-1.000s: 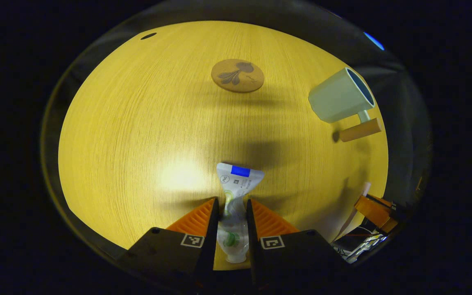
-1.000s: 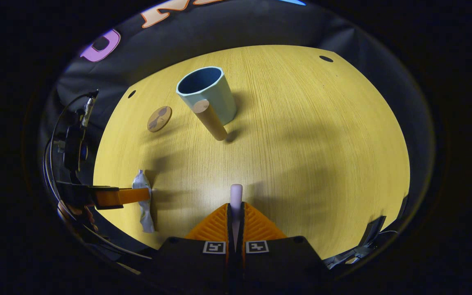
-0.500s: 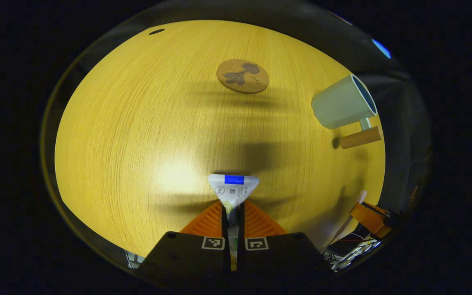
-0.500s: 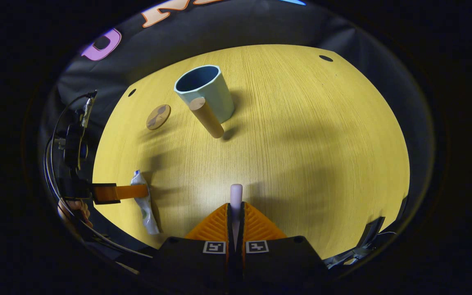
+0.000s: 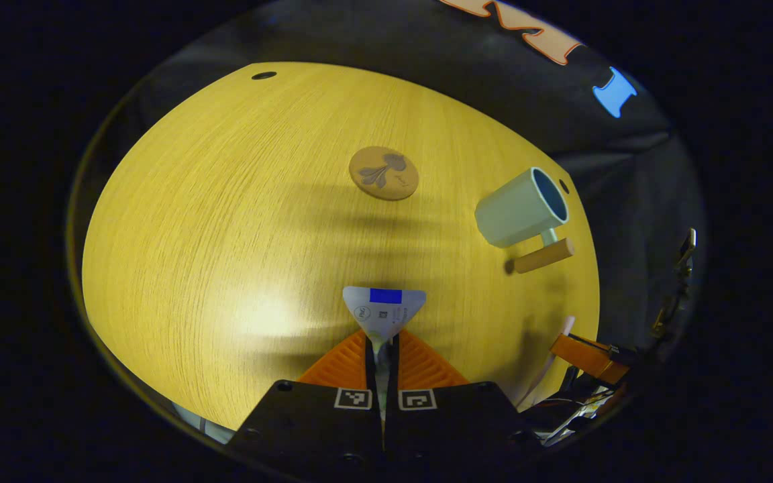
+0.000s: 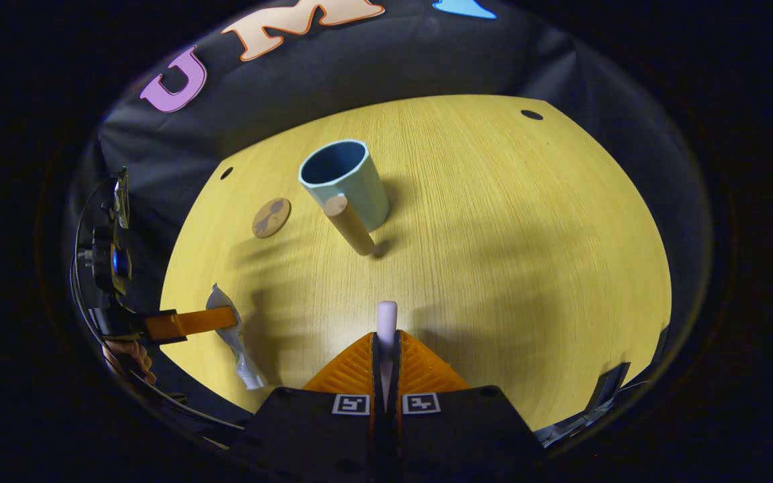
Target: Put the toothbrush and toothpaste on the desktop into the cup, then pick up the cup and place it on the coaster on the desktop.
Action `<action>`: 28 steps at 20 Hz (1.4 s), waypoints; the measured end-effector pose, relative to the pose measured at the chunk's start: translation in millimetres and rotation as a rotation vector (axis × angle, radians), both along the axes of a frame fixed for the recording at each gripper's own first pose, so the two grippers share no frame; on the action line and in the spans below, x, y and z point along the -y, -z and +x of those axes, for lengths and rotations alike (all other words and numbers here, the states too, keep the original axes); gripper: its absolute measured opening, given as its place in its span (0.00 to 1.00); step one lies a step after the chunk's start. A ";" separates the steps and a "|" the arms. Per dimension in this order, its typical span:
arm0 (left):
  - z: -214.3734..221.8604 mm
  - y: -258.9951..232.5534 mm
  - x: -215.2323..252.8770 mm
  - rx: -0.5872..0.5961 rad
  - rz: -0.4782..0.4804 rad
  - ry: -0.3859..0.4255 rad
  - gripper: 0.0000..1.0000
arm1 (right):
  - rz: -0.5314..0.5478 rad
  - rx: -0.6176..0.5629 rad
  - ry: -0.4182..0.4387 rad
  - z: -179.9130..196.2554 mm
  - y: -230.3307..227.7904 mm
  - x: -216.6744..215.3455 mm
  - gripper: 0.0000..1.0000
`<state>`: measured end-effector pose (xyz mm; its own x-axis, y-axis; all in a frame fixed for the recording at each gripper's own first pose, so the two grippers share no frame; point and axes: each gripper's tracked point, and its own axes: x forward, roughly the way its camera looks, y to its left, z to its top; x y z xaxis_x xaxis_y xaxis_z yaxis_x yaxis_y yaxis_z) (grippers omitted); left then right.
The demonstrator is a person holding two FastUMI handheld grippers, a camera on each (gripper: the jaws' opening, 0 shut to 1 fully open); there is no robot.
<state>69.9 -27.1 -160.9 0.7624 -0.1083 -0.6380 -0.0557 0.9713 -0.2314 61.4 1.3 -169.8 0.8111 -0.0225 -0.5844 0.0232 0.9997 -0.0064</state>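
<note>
The left gripper (image 5: 382,342) pinches the squashed white toothpaste tube (image 5: 384,310) — the right gripper (image 6: 386,342) pinches the pale pink toothbrush (image 6: 386,315). The pale blue cup with a wooden handle (image 6: 346,181) stands beyond, the round cork coaster (image 6: 271,217) beside it.

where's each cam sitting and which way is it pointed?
Left gripper view: rides the left gripper, facing across the desk; jaws pinch the toothpaste.
Right gripper view: rides the right gripper, facing the cup; jaws pinch the toothbrush.
Shared: cup, coaster, each other's gripper.
</note>
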 end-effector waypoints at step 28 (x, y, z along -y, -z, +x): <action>86.8 -200.1 69.5 0.808 0.041 0.199 0.00 | 0.162 0.896 -0.313 117.4 -250.7 -71.5 0.03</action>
<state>156.7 -96.7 39.2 0.9562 -0.2782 0.0908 0.2861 0.9539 -0.0904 178.9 72.7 80.9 0.9135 0.2974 0.2778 -0.3158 0.9485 0.0231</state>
